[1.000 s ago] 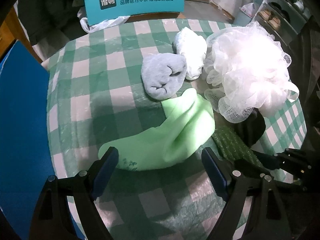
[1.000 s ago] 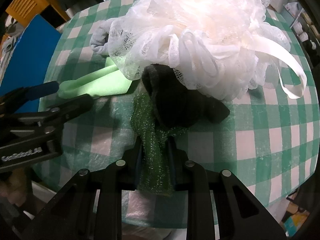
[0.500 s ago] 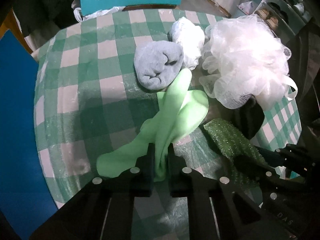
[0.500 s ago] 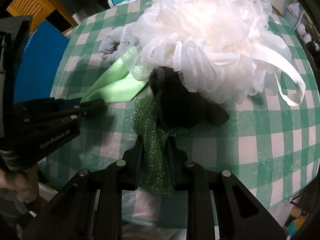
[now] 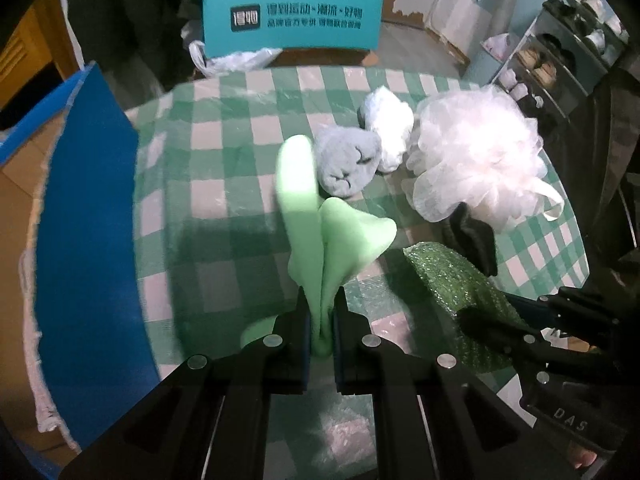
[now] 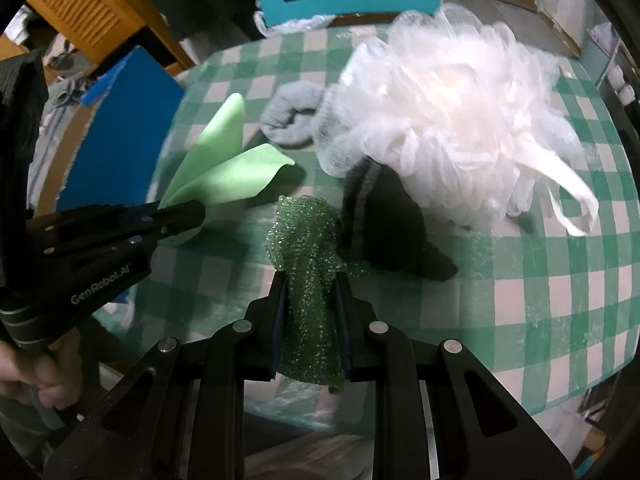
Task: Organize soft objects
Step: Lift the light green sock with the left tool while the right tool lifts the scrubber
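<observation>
Jaws of the left gripper (image 5: 320,320) stand almost fully together, pinching a light green cloth (image 5: 340,236) between the blue pads; the cloth rises out of the jaws in two folded lobes and looks lifted off the checked tablecloth (image 5: 224,184). Beyond the jaws and slightly to their right lies a rolled grey sock (image 5: 348,160), with a white bundle (image 5: 388,124) touching it on the far side. Further right of the jaws sits a big white mesh bath pouf (image 5: 476,160), with a dark sock (image 5: 476,240) tucked against its near edge.

Jaws of the right gripper (image 6: 310,312) are closed down on a sparkly green scrubbing cloth (image 6: 308,248), which bunches up ahead of the fingertips and hangs out below them. Its far end touches the dark sock, just ahead of the jaws and to their right. The pouf lies beyond that. A blue board (image 6: 120,132) stands well left of both jaws.
</observation>
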Motion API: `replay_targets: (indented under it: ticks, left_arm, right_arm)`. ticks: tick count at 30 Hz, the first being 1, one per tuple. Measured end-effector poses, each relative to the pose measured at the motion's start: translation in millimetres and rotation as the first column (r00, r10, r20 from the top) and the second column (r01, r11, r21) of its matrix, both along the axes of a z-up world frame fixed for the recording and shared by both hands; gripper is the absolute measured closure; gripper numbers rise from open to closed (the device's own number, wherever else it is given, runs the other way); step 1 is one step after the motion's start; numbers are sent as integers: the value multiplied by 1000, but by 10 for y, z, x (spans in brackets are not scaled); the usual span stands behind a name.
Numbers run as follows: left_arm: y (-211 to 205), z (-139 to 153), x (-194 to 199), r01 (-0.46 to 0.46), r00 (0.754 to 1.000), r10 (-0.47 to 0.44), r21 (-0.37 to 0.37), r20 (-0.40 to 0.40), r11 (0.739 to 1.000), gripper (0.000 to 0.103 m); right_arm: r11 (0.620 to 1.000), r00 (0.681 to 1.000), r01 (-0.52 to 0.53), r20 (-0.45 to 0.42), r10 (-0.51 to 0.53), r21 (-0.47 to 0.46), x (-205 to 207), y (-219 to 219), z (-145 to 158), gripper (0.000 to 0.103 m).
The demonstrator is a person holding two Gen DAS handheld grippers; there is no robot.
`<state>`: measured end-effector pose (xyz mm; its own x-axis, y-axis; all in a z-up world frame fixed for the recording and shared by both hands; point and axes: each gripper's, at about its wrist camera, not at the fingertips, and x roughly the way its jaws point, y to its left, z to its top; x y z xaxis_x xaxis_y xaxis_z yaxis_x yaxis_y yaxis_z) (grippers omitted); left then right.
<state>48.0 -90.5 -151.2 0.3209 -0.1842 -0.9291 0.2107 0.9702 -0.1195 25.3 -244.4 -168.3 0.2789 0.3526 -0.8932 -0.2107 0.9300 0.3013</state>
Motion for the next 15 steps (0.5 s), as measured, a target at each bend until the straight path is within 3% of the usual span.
replay_targets:
  ticks: [15]
  left_arm:
    - [182, 359, -159, -28, 996, 29, -15, 85, 1000, 94]
  right_arm:
    - [998, 992, -42, 120, 37, 38, -72, 204, 438, 82]
